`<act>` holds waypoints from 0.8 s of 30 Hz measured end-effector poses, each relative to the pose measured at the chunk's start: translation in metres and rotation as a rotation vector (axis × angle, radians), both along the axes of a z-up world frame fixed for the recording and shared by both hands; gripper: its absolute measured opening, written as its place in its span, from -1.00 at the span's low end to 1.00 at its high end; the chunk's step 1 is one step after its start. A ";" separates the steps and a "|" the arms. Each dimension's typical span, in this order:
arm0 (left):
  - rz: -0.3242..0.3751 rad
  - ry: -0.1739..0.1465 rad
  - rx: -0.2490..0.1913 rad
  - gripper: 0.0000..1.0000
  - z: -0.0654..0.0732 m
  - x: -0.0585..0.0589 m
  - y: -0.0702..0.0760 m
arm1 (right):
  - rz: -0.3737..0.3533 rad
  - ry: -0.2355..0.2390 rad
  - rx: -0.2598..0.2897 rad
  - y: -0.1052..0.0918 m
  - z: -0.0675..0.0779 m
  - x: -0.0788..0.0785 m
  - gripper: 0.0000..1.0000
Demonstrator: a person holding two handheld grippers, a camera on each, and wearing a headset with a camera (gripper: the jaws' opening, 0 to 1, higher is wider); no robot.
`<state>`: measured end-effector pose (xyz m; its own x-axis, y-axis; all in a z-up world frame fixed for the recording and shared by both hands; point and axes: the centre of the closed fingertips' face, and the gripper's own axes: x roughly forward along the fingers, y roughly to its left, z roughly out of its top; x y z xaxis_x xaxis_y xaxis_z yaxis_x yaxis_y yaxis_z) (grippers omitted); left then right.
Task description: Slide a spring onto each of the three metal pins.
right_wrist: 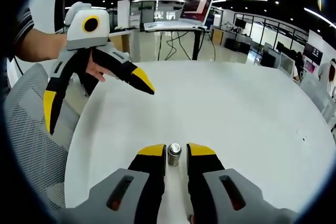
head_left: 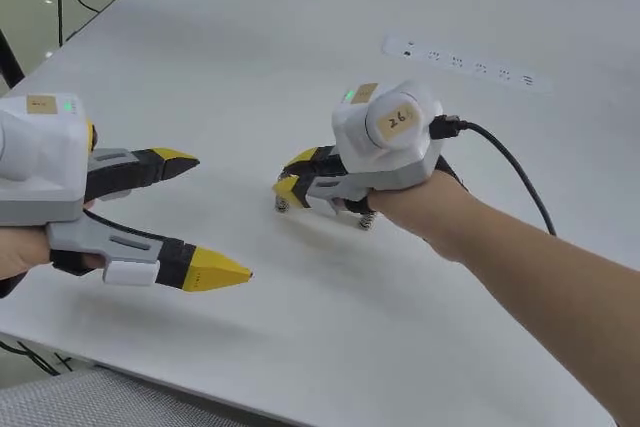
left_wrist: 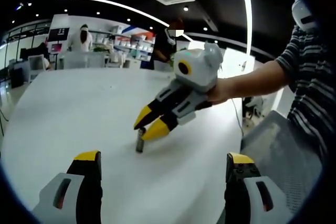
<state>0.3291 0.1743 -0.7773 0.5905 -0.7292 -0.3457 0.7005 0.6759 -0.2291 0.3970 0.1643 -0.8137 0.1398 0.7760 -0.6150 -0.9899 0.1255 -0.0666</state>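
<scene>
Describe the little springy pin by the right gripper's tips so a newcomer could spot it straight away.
On the white table, look to the right gripper, the one trailing a black cable. A small upright coiled metal piece stands on the table right at its yellow tips. A similar piece sits farther back beneath the hand, but this one is at the tips.

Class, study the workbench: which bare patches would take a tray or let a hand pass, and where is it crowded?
Free: the broad far-left stretch of table beyond the left gripper, and the near strip between both grippers. Crowded: the middle, where the right gripper hovers over springs, and the far right with power strip and cable.
</scene>
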 end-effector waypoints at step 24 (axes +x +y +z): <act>0.001 -0.024 -0.042 0.92 0.016 0.010 -0.011 | -0.166 0.116 0.221 -0.046 0.051 -0.014 -0.44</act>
<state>0.3394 0.1635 -0.7613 0.5991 -0.7422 -0.3004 0.7056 0.6667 -0.2400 0.3835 0.1188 -0.7632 0.2147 0.8651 -0.4533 -0.9539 0.2855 0.0930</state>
